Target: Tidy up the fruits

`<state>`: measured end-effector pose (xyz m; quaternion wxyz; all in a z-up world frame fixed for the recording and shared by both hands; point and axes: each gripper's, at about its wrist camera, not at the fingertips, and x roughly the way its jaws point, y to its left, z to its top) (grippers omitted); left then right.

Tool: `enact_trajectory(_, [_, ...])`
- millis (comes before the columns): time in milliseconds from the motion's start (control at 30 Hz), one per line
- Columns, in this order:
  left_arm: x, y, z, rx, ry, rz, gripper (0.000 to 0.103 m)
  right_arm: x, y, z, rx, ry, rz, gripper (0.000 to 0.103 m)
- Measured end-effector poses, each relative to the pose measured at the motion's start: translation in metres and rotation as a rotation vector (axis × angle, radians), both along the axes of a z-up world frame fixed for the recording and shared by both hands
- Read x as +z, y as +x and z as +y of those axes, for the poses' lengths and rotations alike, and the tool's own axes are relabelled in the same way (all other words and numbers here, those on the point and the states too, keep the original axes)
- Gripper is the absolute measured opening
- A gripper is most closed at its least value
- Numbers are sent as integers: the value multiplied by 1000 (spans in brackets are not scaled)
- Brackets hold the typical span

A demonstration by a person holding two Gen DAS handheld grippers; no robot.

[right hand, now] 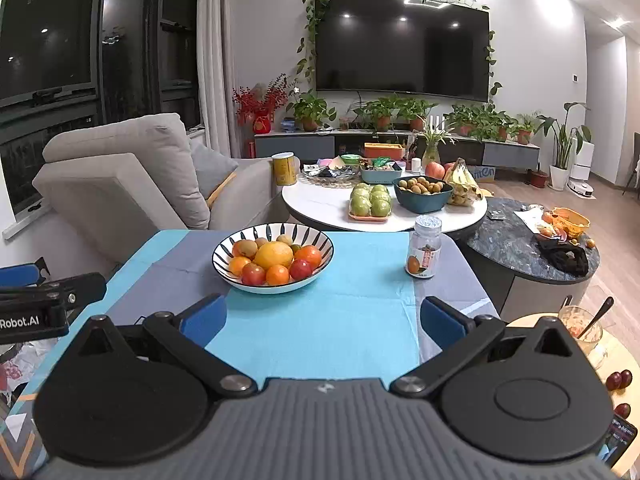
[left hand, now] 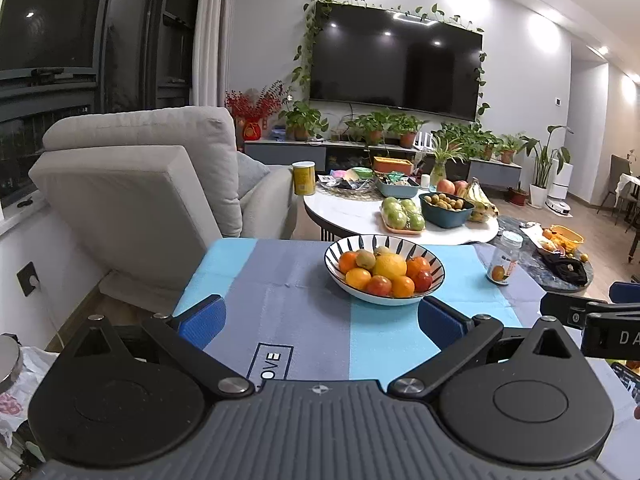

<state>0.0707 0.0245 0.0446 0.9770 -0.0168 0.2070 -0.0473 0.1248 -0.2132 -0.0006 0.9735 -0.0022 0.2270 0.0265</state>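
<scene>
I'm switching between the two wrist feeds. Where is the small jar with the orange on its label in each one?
Left wrist: jar at right of centre, on the cloth's far right edge, right of the fruit bowl.
Right wrist: jar right of centre, on the cloth, right of the bowl and clear of it.
Shared landmark: the wall TV, behind in both.

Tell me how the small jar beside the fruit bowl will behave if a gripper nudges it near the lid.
The jar stands upright, taller than wide, so it would probably tip rather than slide. It looks clear and smooth-sided, likely slippery. Once on its side, it may roll across the tablecloth.
</scene>
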Motion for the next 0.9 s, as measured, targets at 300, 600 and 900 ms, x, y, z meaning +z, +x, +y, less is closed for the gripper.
enact_trajectory(300, [-1, 1, 0, -8, 1, 8, 103, -1, 0, 0, 1, -1, 7, 64])
enact_trajectory(600, [-1, 1, -1, -12, 7, 9, 103, -5, 1, 2, 4, 3, 15, 64])
enact_trajectory(900, [-1, 1, -1, -22, 4, 11, 103, -6, 2, 0, 4, 6, 18, 64])
